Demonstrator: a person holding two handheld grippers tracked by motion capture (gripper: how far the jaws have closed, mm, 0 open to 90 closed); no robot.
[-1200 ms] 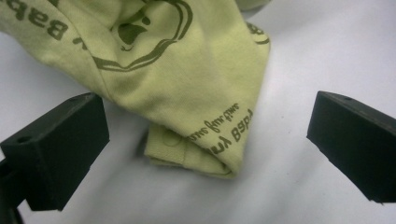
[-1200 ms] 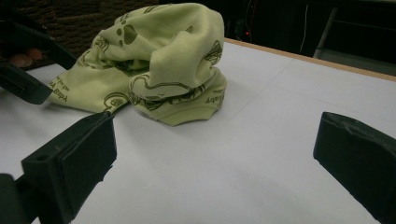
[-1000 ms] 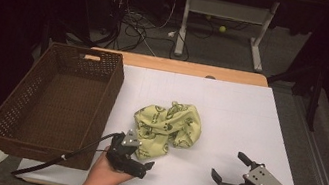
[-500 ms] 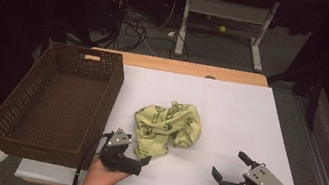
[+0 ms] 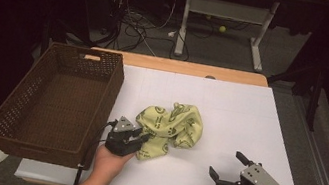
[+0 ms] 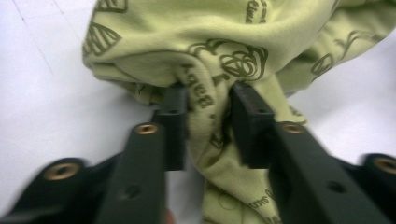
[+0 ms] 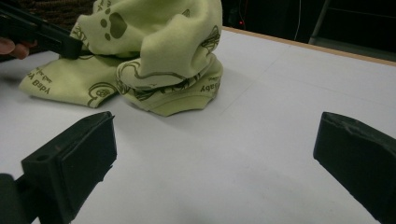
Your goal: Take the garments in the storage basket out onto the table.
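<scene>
A crumpled yellow-green cloth [image 5: 171,129] with dark printed logos lies mid-table on the white sheet. My left gripper [image 5: 145,137] is at its near-left edge. In the left gripper view its jaws [image 6: 208,100] have just been closing, and a fold of the cloth [image 6: 205,46] is pinched between the pads. My right gripper [image 5: 225,163] rests near the front edge, to the right of the cloth and apart from it. Its jaws stand wide open [image 7: 215,140] with bare table between them, and the cloth [image 7: 154,46] lies farther off.
A deep brown wicker basket [image 5: 101,97] stands along the left side, close to my left hand. The white sheet [image 5: 250,112] covers the table to its wooden far edge. Cables and desk legs are on the floor beyond.
My left hand has shifted slightly toward the cloth and its jaws have narrowed from wide open onto a fold. The right gripper and the cloth's bulk have stayed put.
</scene>
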